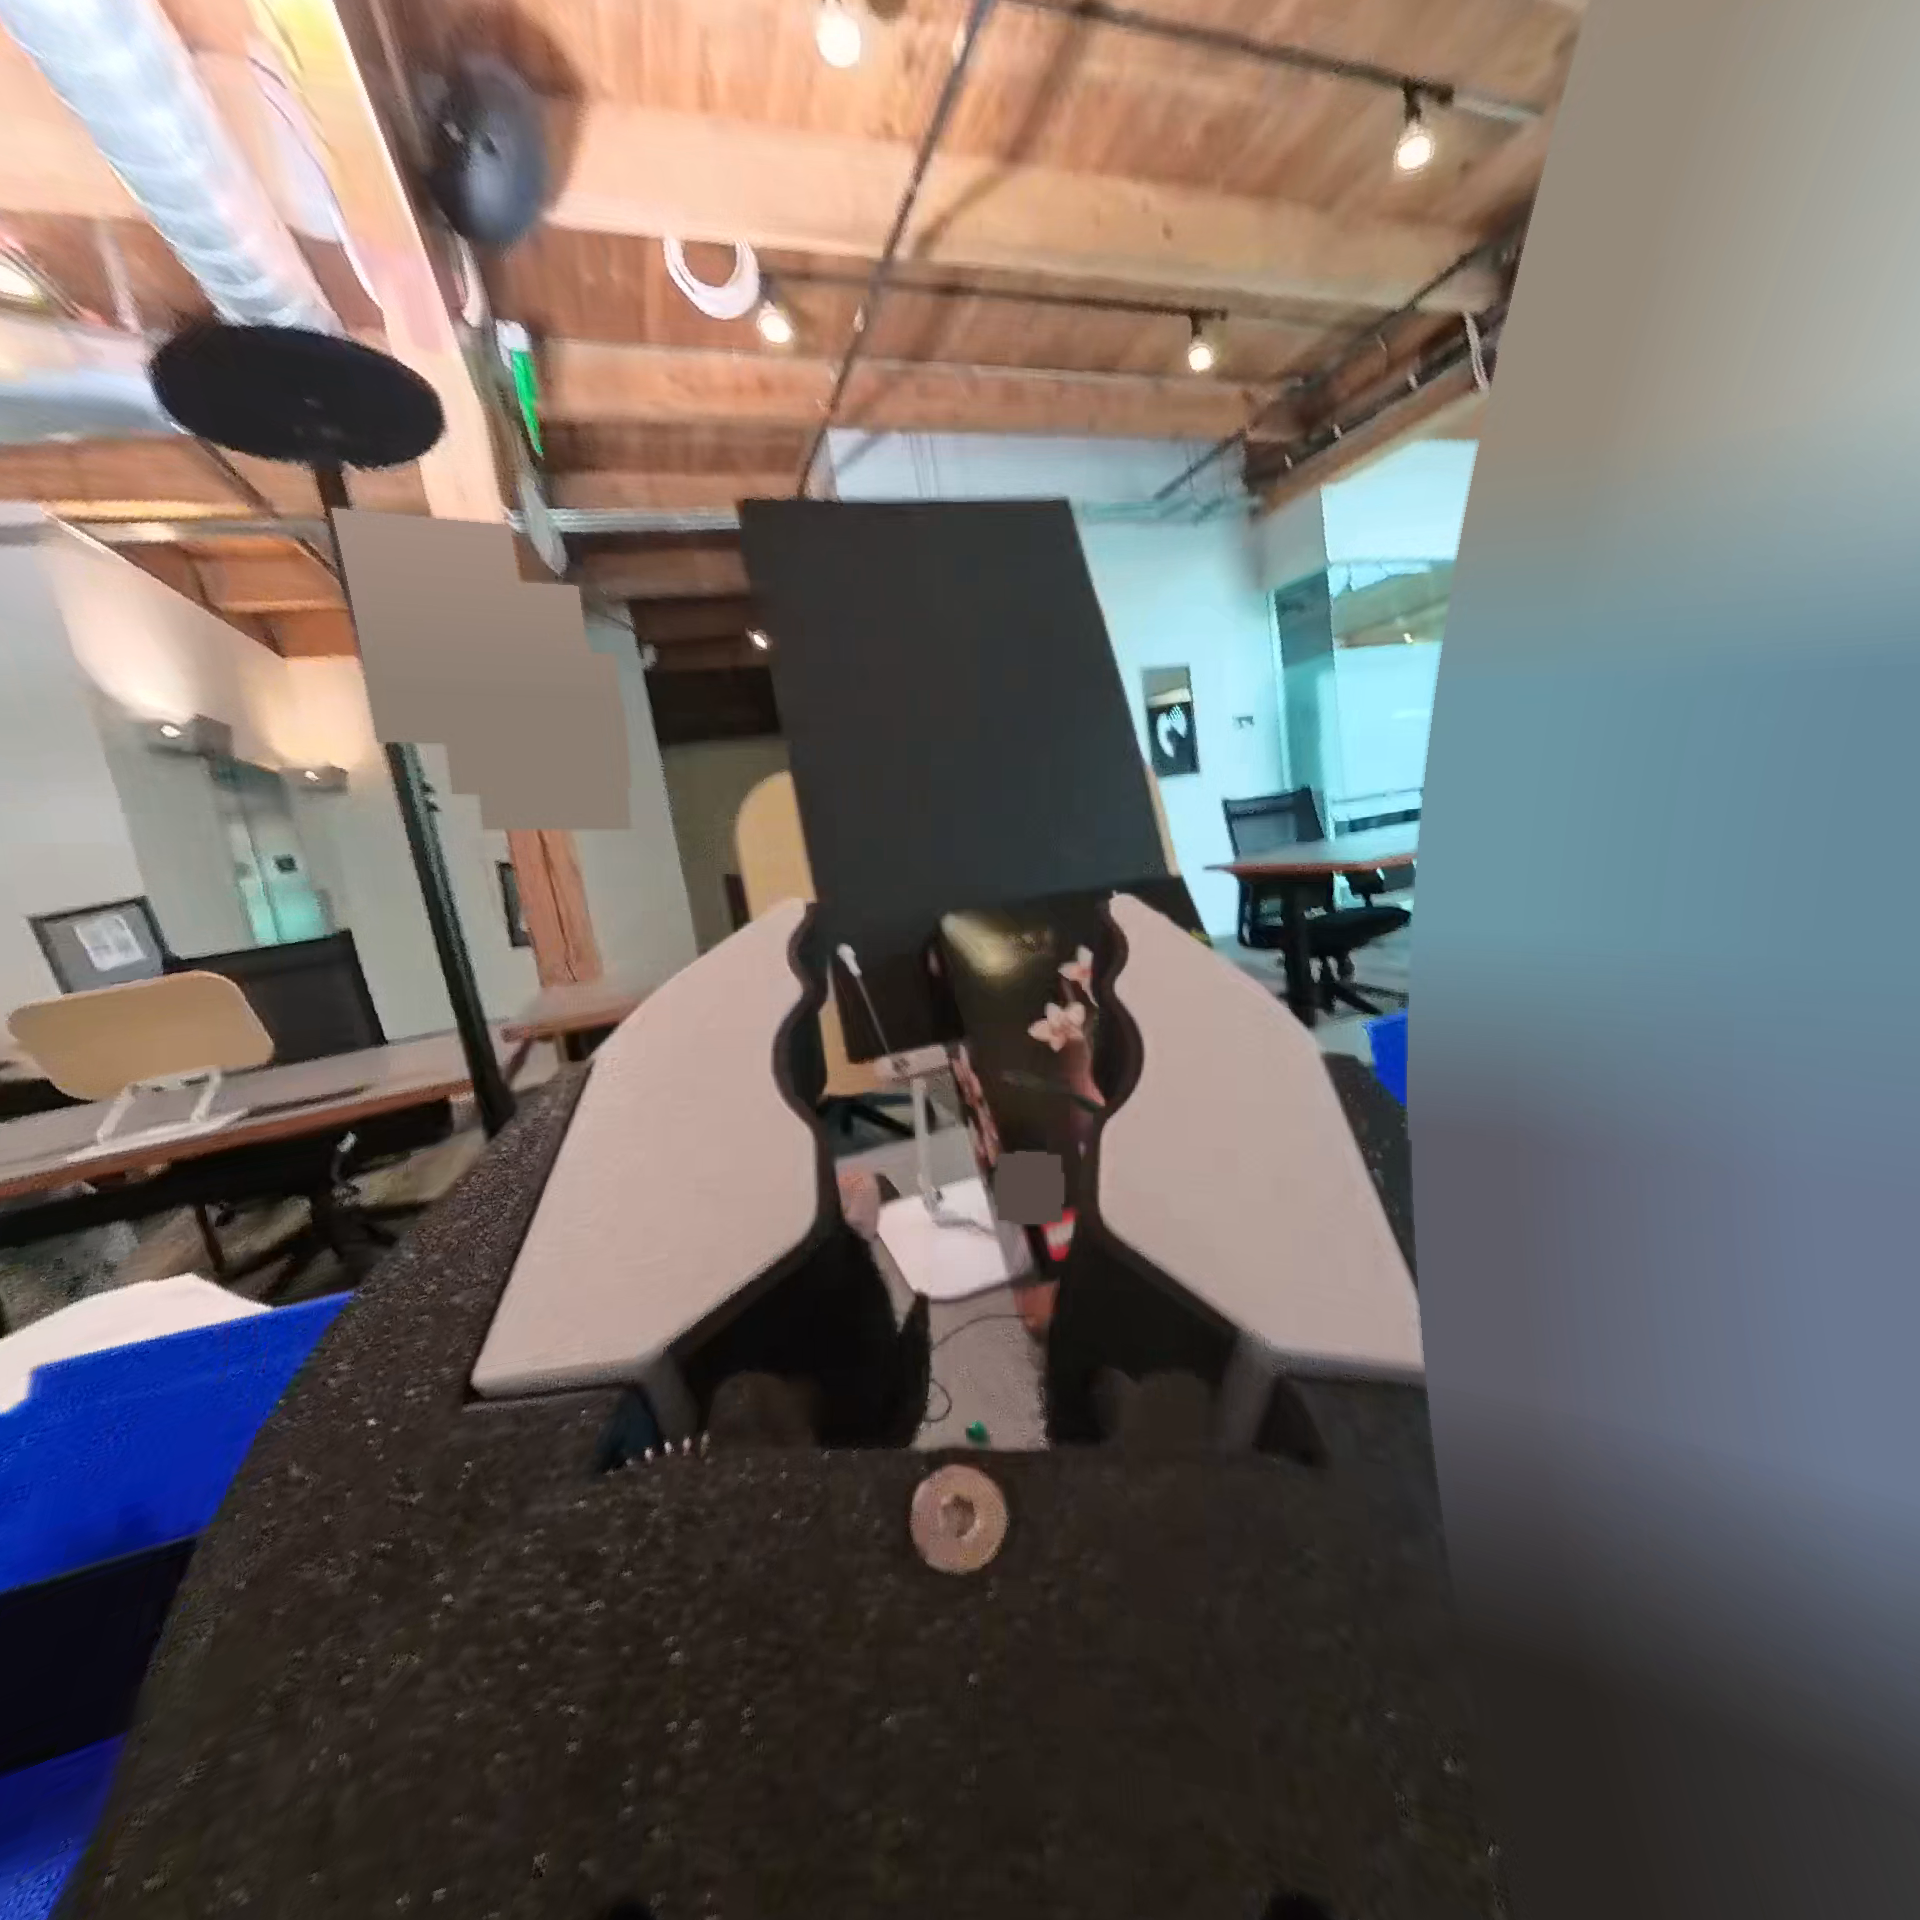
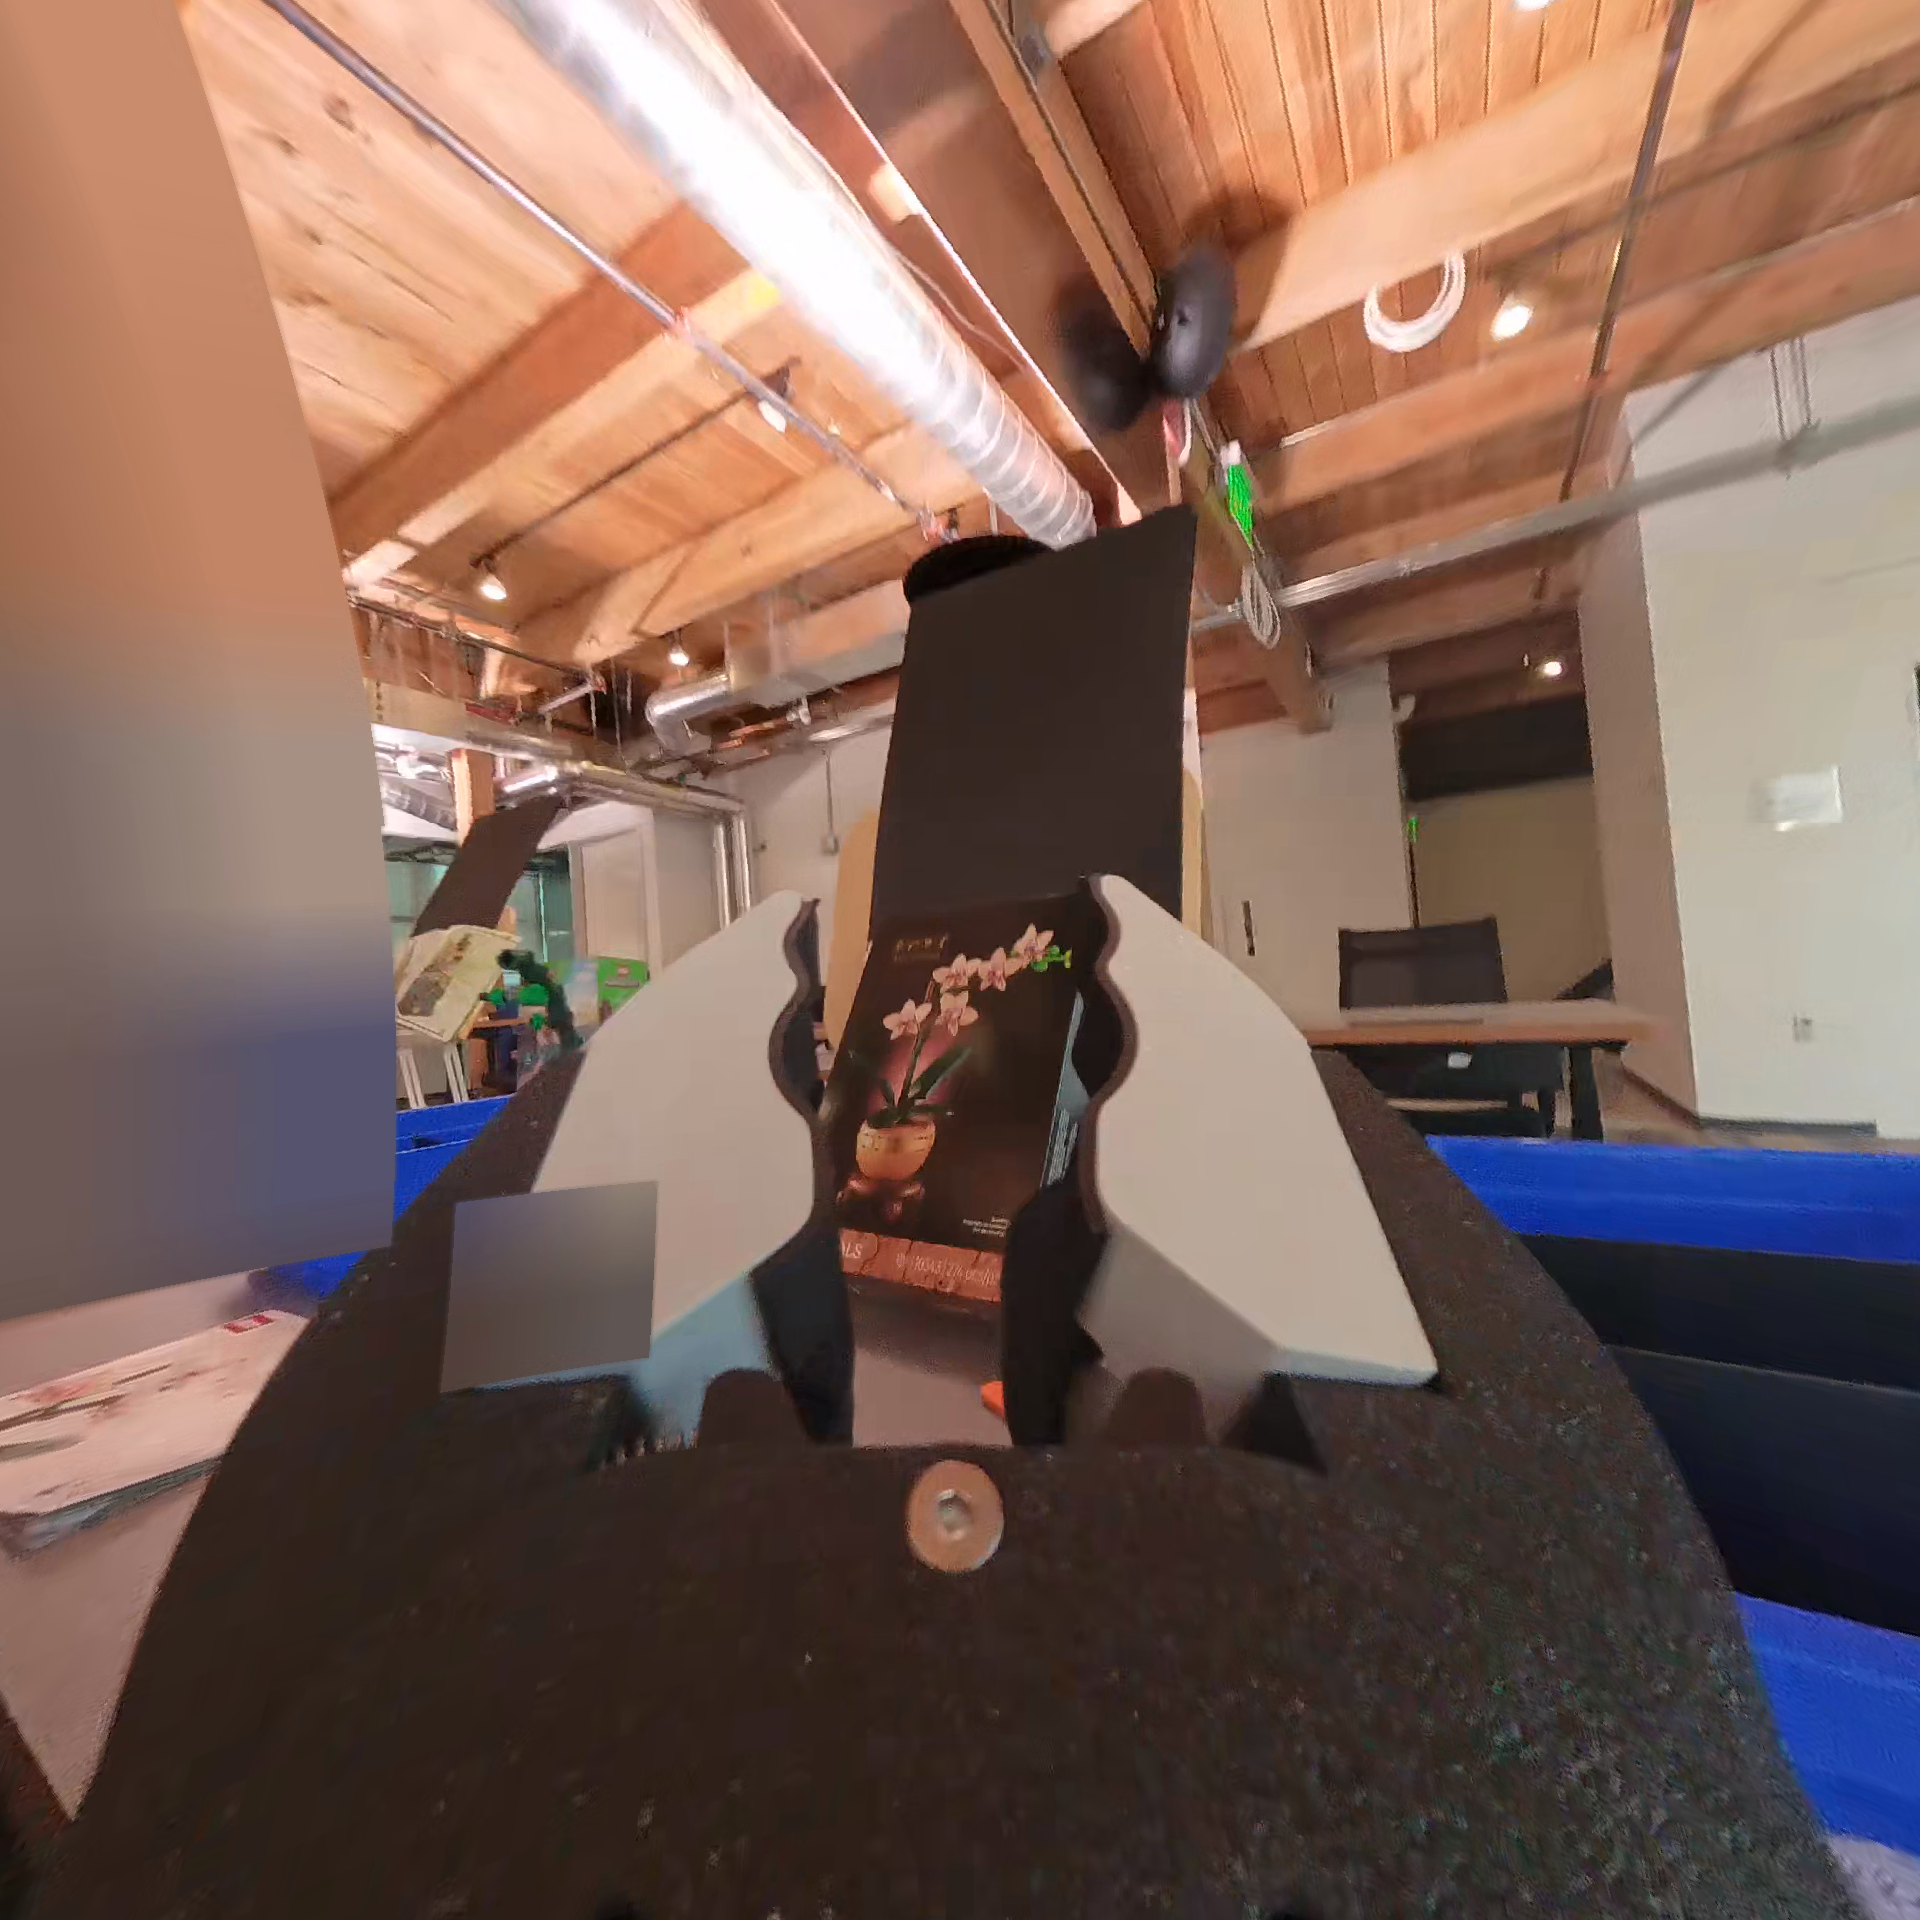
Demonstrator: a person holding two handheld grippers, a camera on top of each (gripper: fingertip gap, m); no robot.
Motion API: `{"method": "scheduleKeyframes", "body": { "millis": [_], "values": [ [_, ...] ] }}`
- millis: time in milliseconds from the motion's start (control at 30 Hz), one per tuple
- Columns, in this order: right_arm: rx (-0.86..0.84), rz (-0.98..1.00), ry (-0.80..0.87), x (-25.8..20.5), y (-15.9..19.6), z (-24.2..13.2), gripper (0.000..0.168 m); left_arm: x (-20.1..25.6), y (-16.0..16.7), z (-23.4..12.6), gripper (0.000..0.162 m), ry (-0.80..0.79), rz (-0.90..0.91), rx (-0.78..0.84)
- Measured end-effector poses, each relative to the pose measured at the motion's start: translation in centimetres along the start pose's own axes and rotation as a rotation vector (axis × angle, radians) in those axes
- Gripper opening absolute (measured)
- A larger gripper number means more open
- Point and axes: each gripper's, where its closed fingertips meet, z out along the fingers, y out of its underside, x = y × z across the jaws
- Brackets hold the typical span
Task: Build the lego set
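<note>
The Lego box (image 2: 956,1081), dark with a pink orchid in a gold pot pictured on it, stands upright on the table beyond my right gripper (image 2: 951,899). That gripper is open and empty and tilts upward. The box also shows in the left wrist view (image 1: 1039,1039), partly hidden, beyond my left gripper (image 1: 961,914), which is open and empty too. A small green piece (image 1: 975,1432) and a small orange piece (image 2: 992,1397) lie on the table. An instruction booklet (image 2: 125,1413) lies flat at the left.
A tall black panel (image 2: 1039,727) rises behind the box and also shows in the left wrist view (image 1: 935,707). Blue bins stand at the right (image 2: 1662,1184) and at the left (image 1: 156,1434). A white stand base (image 1: 945,1236) sits by the box. Office desks and chairs stand farther off.
</note>
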Motion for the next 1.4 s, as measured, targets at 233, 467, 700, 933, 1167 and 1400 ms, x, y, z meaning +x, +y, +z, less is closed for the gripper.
{"method": "scheduleKeyframes", "body": {
  "millis": [233,467,700,933,1167,1400],
  "values": [
    [-0.167,-0.072,-0.343,-5.1,1.6,0.8,0.072,7.1,3.2,0.1,0.089,0.267,0.087,-0.275],
    [-0.444,-0.062,-0.489,-11.9,8.5,5.4,0.084,11.8,11.2,0.3,0.086,0.646,0.105,-0.422],
    [-0.749,-0.246,-0.439,-13.2,18.7,6.6,0.075,10.6,18.9,1.2,0.073,0.688,0.226,-0.629],
    [-0.600,-0.253,-0.386,-12.7,16.7,8.0,0.070,10.2,18.7,2.7,0.084,0.618,0.267,-0.624],
    [-0.402,0.005,-0.295,-11.9,12.2,7.5,0.045,9.2,16.2,1.1,0.085,0.588,0.263,-0.604],
    [-0.323,-0.359,-0.481,-15.8,10.1,9.3,0.033,14.0,6.8,4.0,0.031,0.521,0.196,-0.084]
  ]
}}
